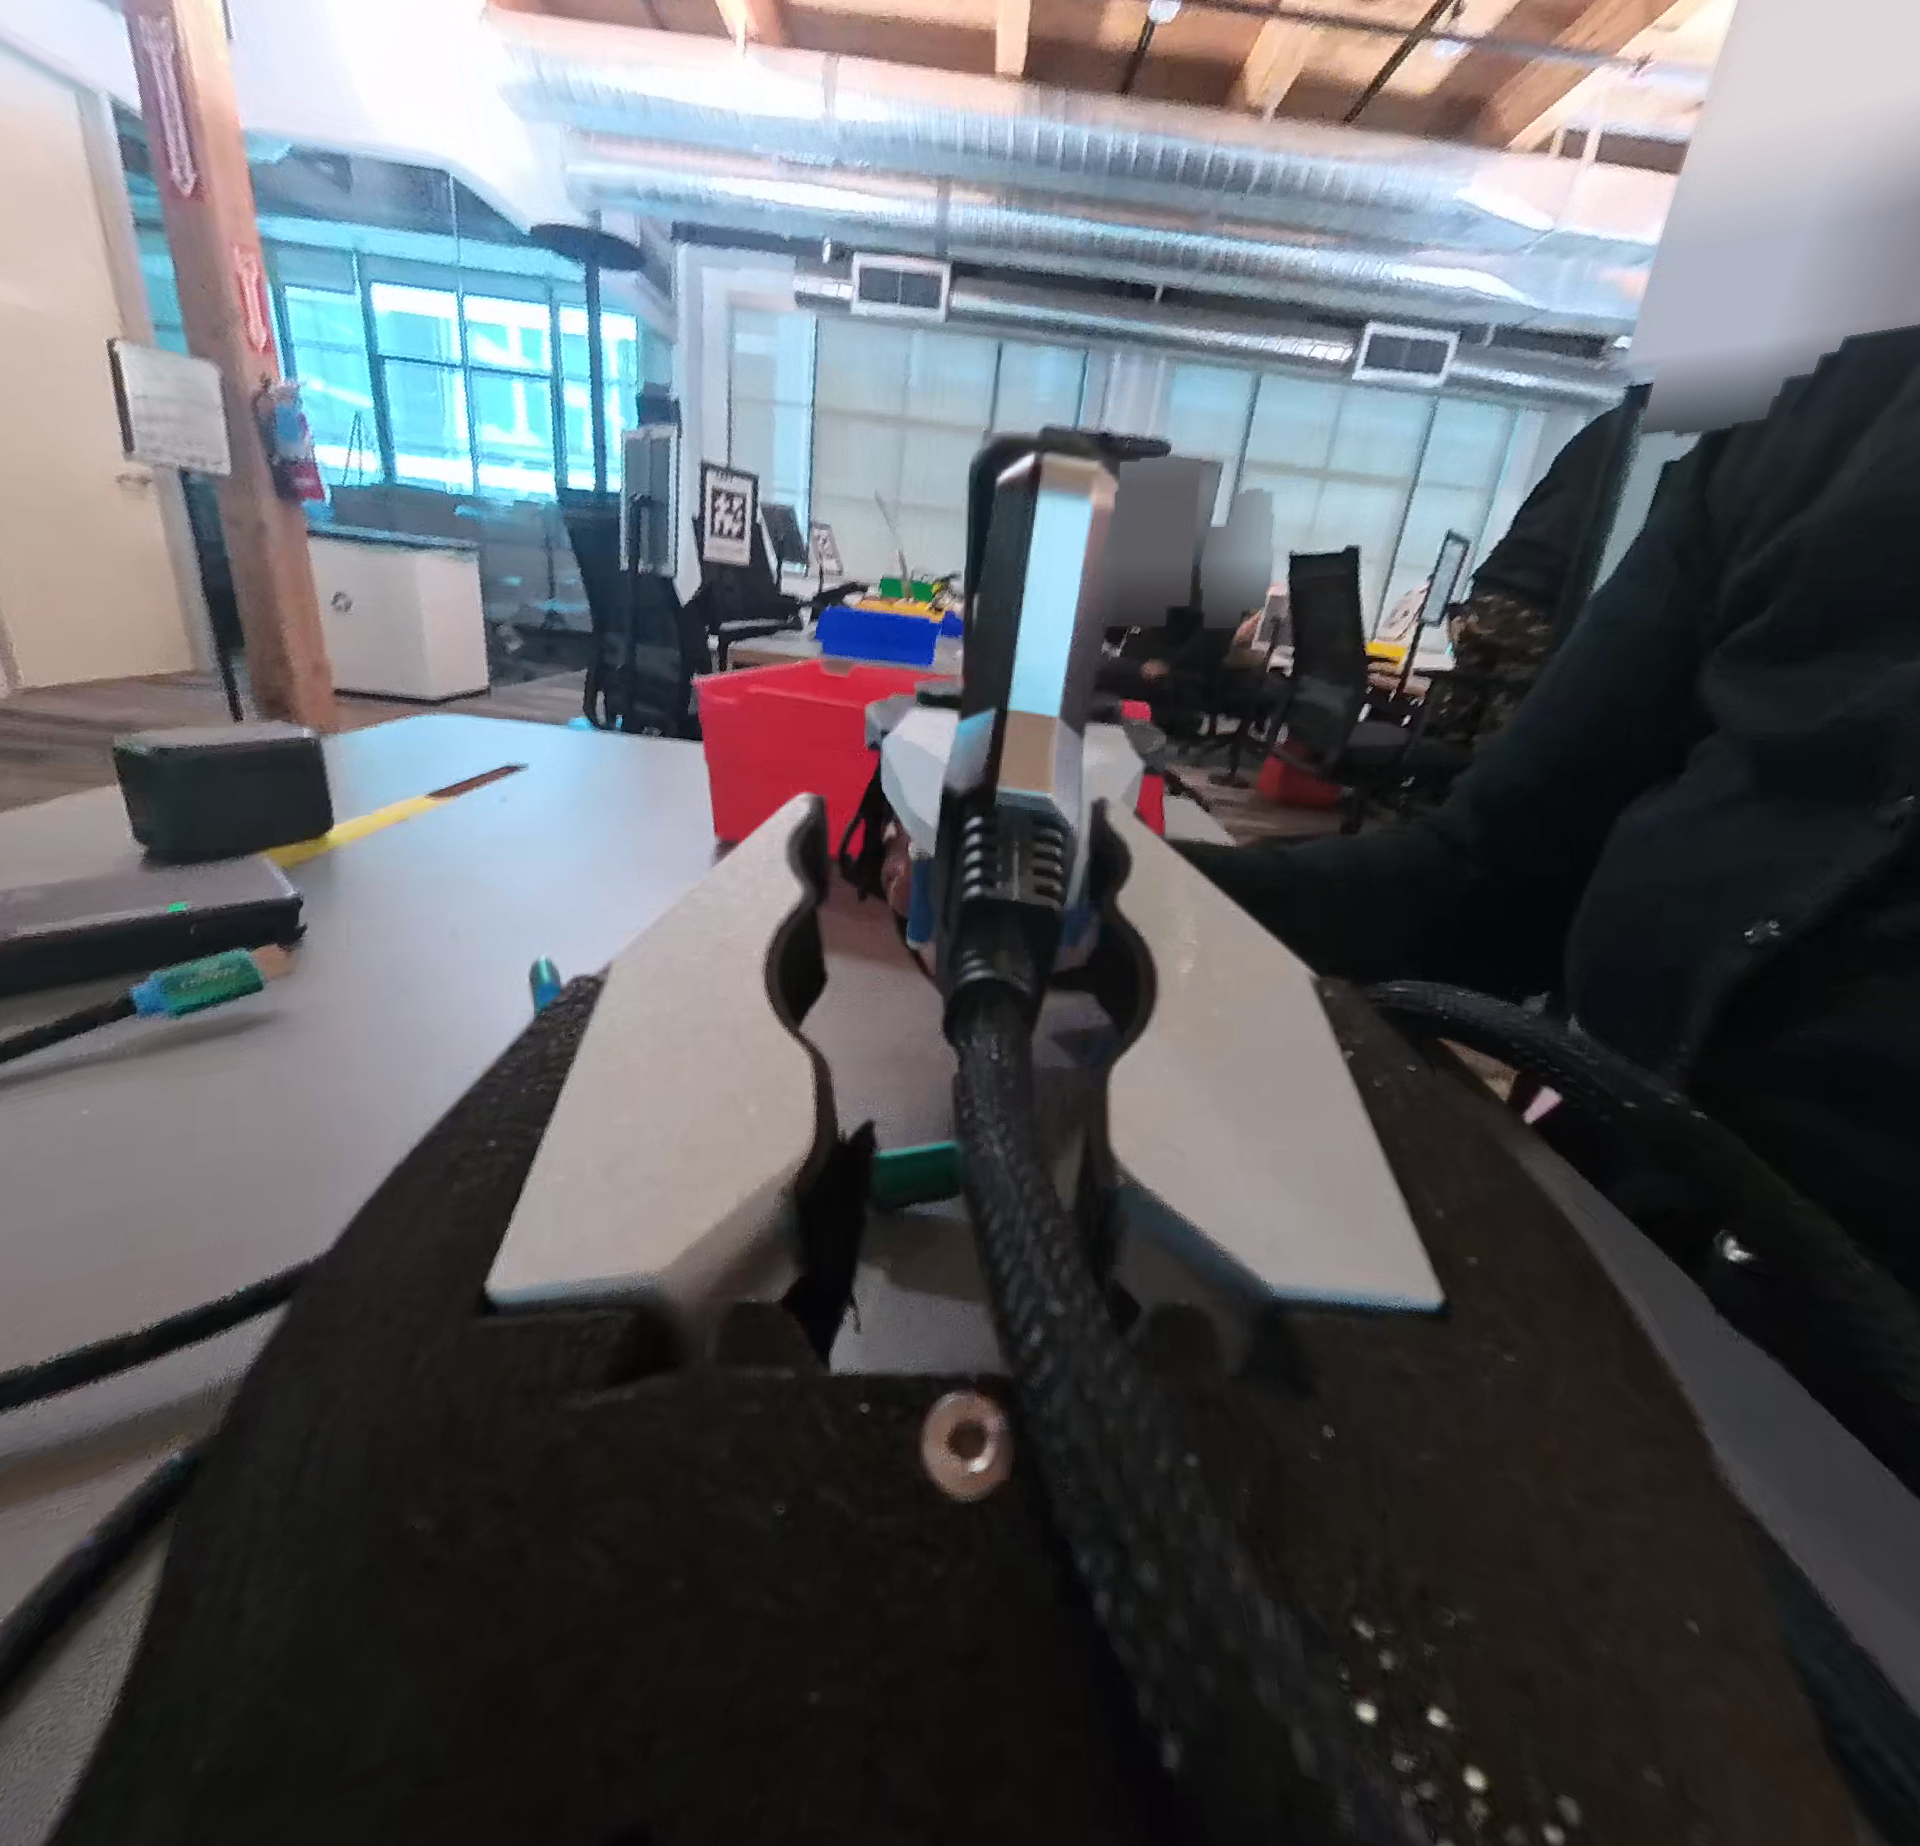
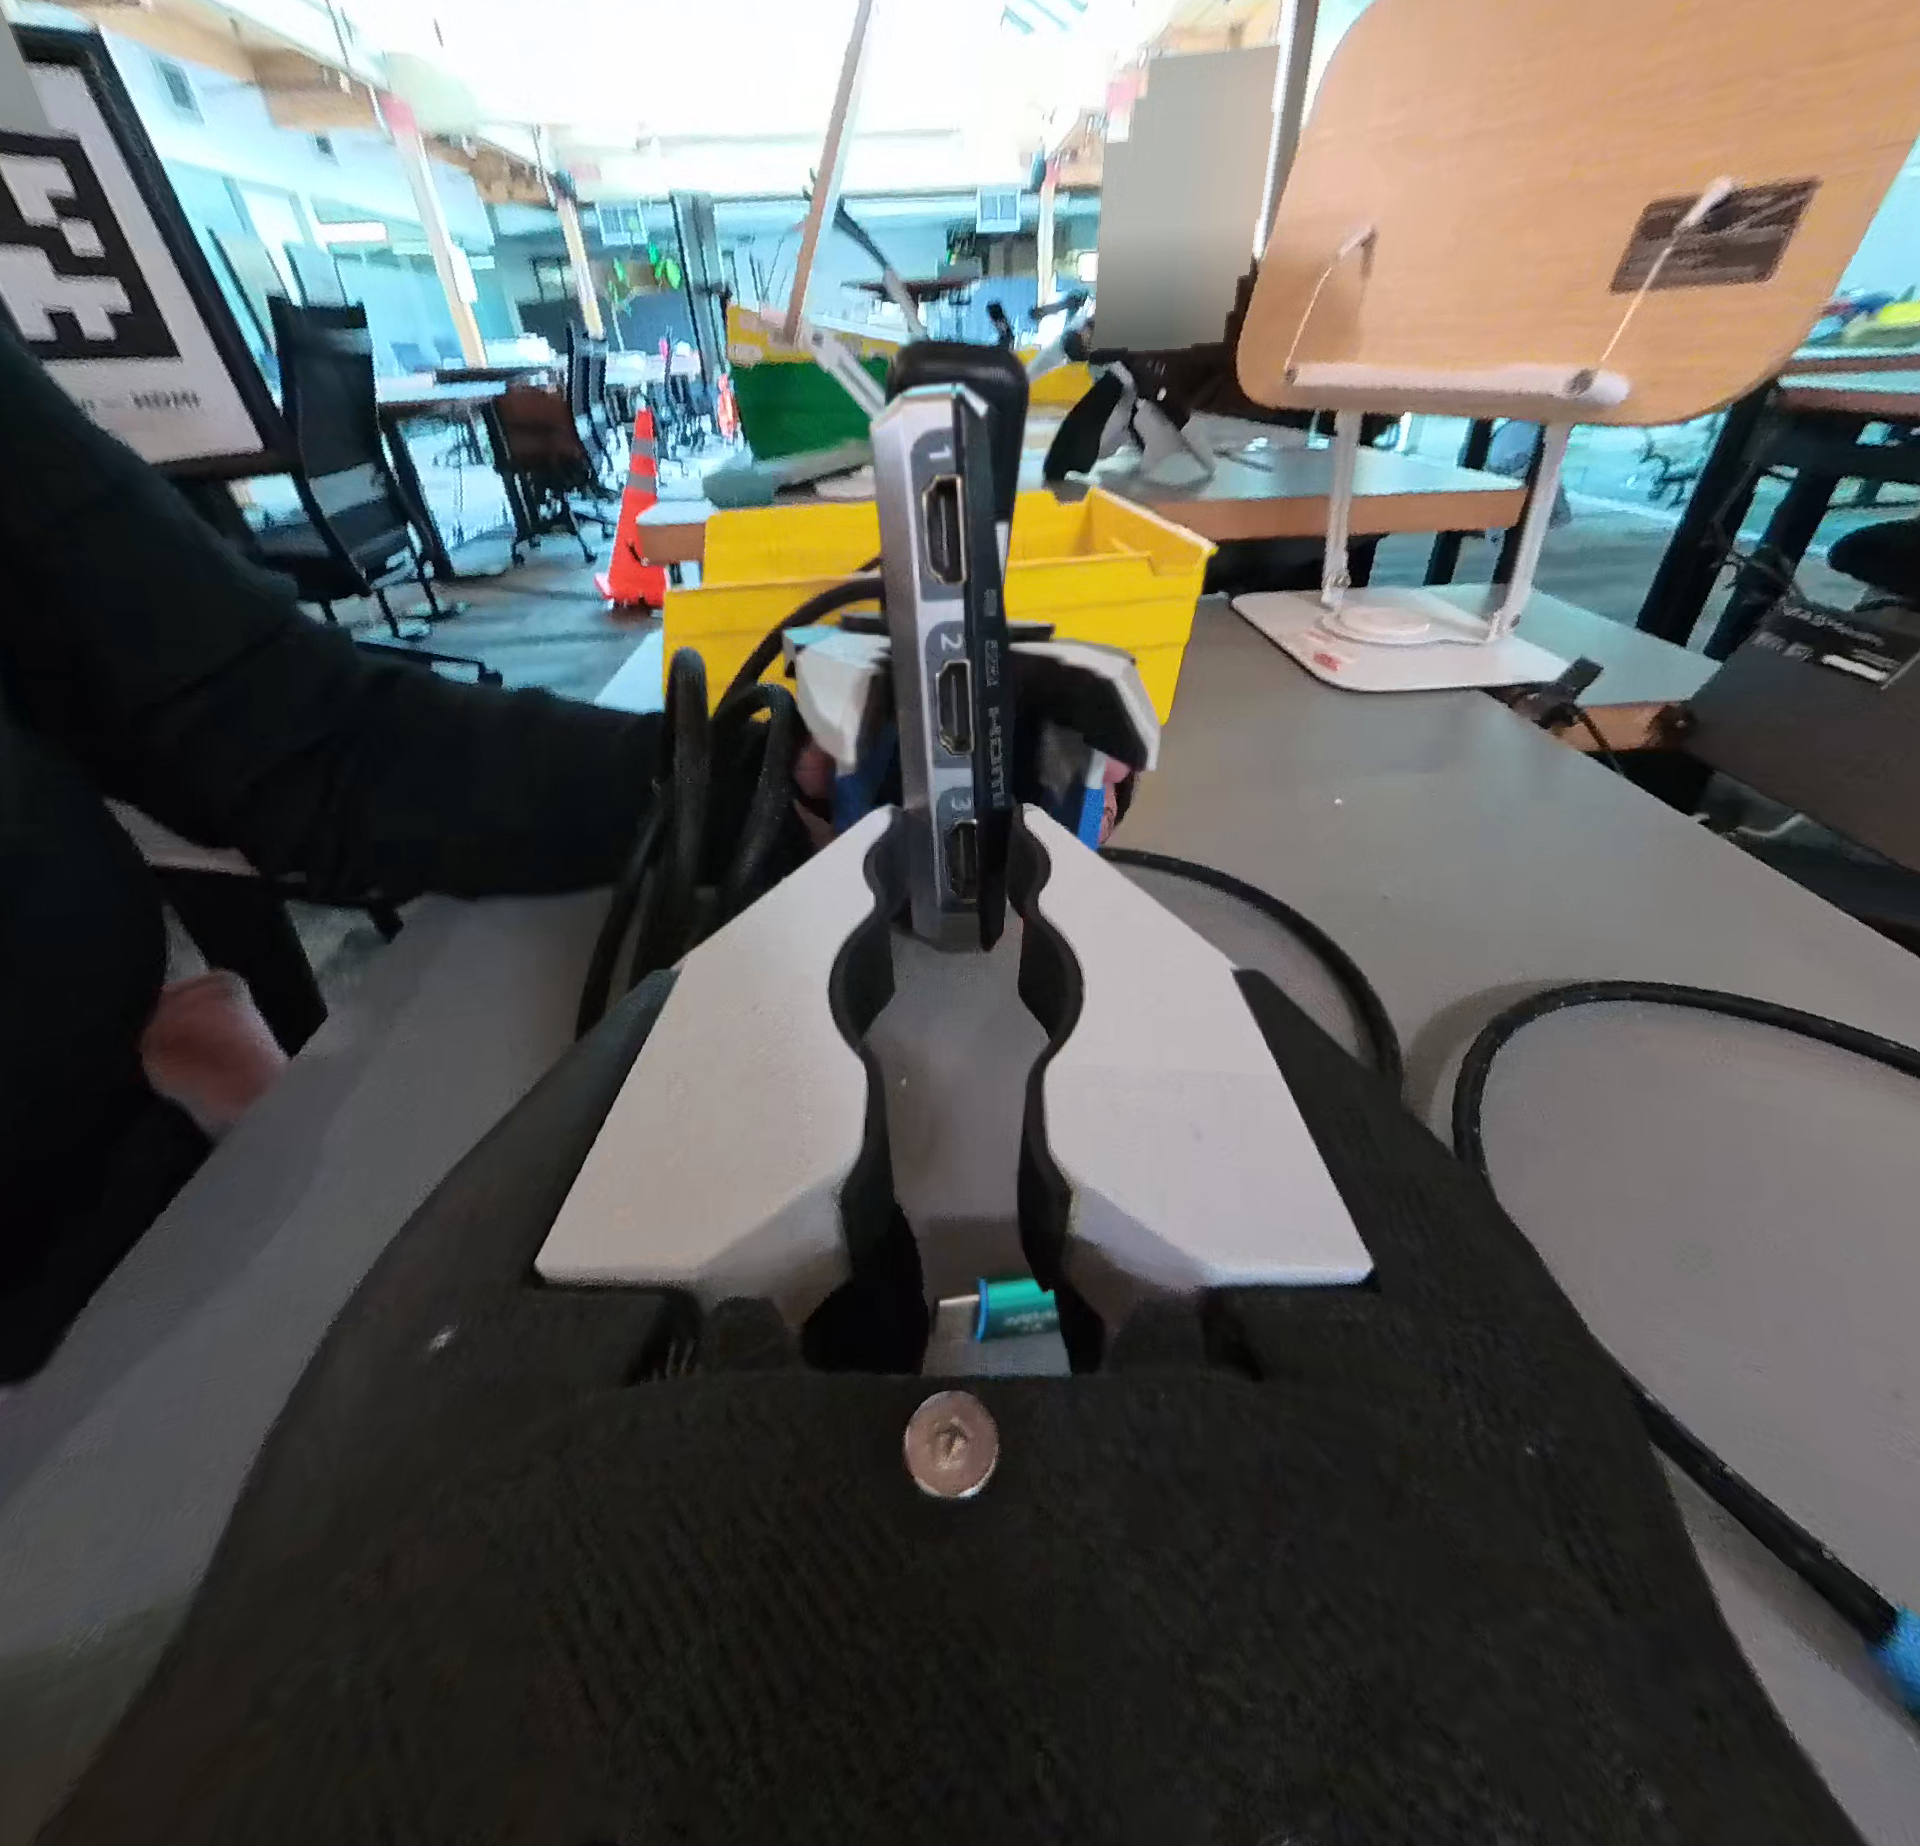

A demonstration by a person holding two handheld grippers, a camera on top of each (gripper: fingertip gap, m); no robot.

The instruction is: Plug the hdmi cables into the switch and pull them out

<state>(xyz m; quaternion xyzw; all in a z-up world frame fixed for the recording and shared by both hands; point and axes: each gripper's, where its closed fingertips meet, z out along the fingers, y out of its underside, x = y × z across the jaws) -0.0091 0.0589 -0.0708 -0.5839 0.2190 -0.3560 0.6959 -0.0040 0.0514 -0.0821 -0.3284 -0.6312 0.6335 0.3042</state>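
Note:
The grey HDMI switch (image 2: 914,591) stands upright, its three empty ports facing the right wrist view. My right gripper (image 2: 956,830) is shut on its lower end. In the left wrist view the switch (image 1: 1049,601) shows its back edge, where a black braided HDMI cable (image 1: 1049,1225) meets it with its connector (image 1: 1003,861). My left gripper (image 1: 961,830) is open, its fingers on either side of that connector, which lies against the right finger. The left gripper's white fingers (image 2: 831,695) show apart behind the switch. A teal HDMI plug (image 1: 203,981) lies on the table at left.
A black box (image 1: 223,788) sits on a dark flat device (image 1: 135,913) at far left. A red bin (image 1: 779,747) and a yellow bin (image 2: 1091,570) stand behind. A person's black sleeve (image 2: 312,705) reaches in. A black cable (image 2: 1662,1007) loops at right beside a white stand (image 2: 1403,633). Only a small space, under 4 cm, lies between the two pairs of fingers. Left tips and right tips are each some 30 cm from the teal HDMI plug (image 1: 203,981).

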